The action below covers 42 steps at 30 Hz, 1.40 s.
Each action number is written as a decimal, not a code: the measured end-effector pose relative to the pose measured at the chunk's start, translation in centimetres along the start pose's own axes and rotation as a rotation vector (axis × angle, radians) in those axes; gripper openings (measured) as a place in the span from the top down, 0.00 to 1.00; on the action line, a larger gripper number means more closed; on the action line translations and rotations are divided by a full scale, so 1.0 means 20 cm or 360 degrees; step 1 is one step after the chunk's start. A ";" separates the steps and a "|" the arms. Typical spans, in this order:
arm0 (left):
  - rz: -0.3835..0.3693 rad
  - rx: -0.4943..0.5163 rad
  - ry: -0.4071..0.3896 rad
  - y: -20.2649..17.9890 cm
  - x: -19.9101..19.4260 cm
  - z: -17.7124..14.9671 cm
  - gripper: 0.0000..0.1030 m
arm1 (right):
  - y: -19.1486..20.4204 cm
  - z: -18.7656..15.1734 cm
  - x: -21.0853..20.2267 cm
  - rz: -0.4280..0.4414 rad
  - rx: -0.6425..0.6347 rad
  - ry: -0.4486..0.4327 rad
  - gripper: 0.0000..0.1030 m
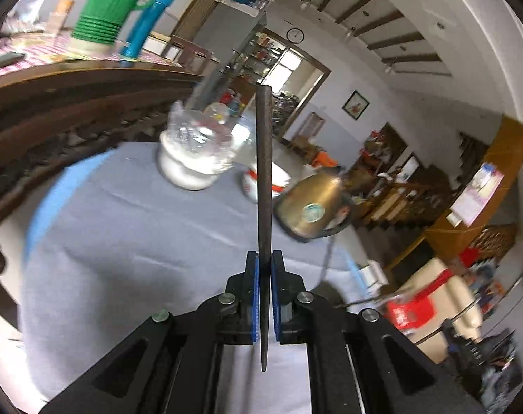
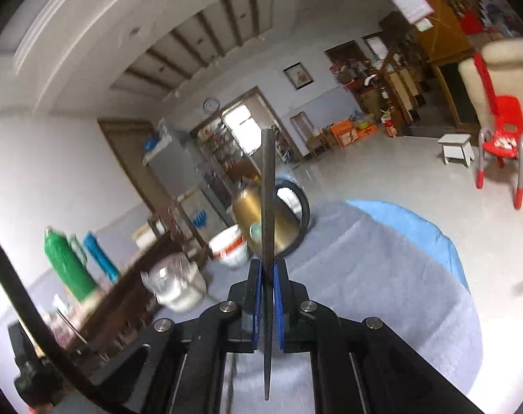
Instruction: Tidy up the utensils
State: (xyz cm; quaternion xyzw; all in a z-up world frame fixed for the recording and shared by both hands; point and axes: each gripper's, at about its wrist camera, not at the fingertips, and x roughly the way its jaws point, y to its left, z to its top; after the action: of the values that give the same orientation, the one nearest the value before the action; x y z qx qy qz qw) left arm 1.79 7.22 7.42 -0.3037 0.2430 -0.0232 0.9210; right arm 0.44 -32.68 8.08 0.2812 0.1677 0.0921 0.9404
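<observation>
Transport step in hand: left tool (image 1: pixel 264 265) and right tool (image 2: pixel 268 270) each pinch a thin dark utensil (image 1: pixel 264 179) edge-on above the grey-clothed table (image 1: pixel 123 227), so next move calls, by my judgement, for aiming at the clear holder (image 1: pixel 197 141).

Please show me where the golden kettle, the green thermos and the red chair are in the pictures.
golden kettle (image 1: pixel 309 207): left wrist view, on its brass-coloured body.
green thermos (image 1: pixel 118 3): left wrist view, on its ribbed body.
red chair (image 2: pixel 503 127): right wrist view, on its seat and backrest.
</observation>
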 end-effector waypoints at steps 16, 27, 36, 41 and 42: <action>-0.0102 0.0030 0.0006 -0.33 0.40 0.13 0.94 | -0.25 0.29 0.31 0.0014 0.0373 -0.0142 0.93; -0.0061 0.0206 0.0051 -0.47 0.62 0.05 0.94 | -0.24 0.28 0.61 0.0123 0.0372 -0.0030 0.93; -0.0034 0.0388 0.0123 -0.54 0.74 -0.06 0.94 | -0.13 0.18 0.74 0.0157 0.0164 0.0103 0.93; -0.0036 0.0462 0.0179 -0.57 0.79 -0.12 0.93 | -0.08 0.09 0.77 0.0154 0.0044 0.0171 0.93; -0.0036 0.0473 0.0187 -0.57 0.79 -0.13 0.93 | -0.07 0.07 0.77 0.0156 0.0032 0.0187 0.93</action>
State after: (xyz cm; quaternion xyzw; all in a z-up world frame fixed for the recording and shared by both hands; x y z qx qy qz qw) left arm 15.76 -6.45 5.31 -0.1649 0.2869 -0.0871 0.9396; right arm 15.43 -30.45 4.39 0.2927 0.2096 0.1529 0.9204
